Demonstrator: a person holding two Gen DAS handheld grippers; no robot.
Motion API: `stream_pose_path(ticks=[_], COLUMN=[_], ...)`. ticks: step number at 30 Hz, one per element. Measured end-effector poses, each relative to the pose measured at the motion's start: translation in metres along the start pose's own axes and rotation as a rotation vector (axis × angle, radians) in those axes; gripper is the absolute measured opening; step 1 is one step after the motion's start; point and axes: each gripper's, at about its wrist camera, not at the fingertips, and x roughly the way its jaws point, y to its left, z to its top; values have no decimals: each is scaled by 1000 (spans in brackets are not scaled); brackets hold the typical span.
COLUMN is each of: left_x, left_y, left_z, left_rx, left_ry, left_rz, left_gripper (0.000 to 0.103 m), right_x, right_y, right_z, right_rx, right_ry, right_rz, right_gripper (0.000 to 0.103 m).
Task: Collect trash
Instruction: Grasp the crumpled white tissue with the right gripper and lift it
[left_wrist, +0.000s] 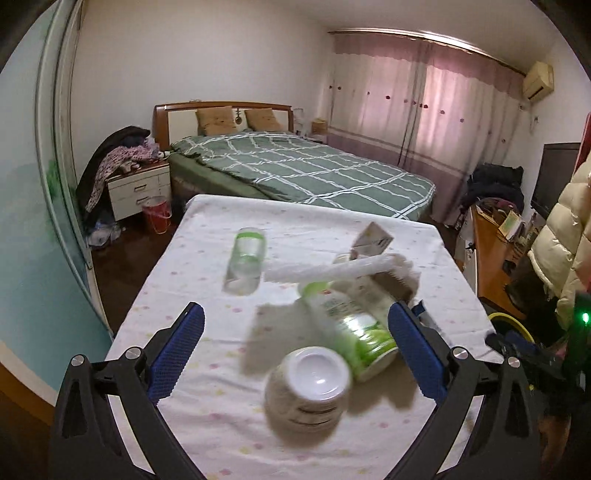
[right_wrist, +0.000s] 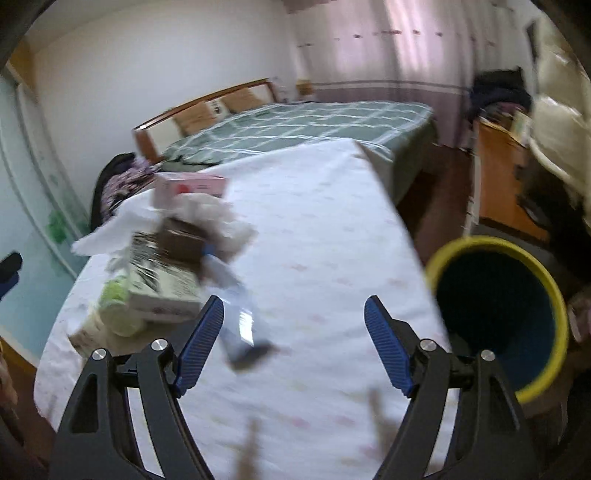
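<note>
Both claws are wide apart with nothing between the pads. The left gripper hangs over a table with a spotty cloth, where the trash sits in a loose heap: a white tub on its side nearest, a green-label bottle just behind it, a clear bottle off to the left, plus tissue and a small carton. The right gripper is over bare cloth, with a blurry tube by its left finger. A yellow-rimmed bin stands just off the table's right edge.
</note>
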Motion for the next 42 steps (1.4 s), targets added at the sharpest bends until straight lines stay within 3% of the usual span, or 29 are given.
stream_pose_path(ticks=[10,18,19,21,23,24,27,42], left_x=[20,40,42,45,47,48,48,46], left_y=[8,10,10,10,10,11,11,2], left_z=[-9,-12,-13,-13,-13,-13,-13,-16], left_rx=[-21,-29,-29,-31,-34,-35,-35,-20], left_ry=[39,85,87,91,94,95,93,93], left_rz=[-22,-43,-45,-51,-54,-56,-57,-75], left_gripper=[98,98,98,98,98,98,98,98], right_x=[69,121,126,134,137,137,125,24], right_y=[51,67,68,71,71,70,68,54], right_z=[65,83,83,83,82,83,85,105], right_rx=[-62,-73,-71,-70,-61,-56,-55,-38], right_ry=[46,140,153,182,195,193,164,-32], right_rz=[32,66,74,105,121,127,122,157], right_gripper=[68,66,63,38,25,15,5,4])
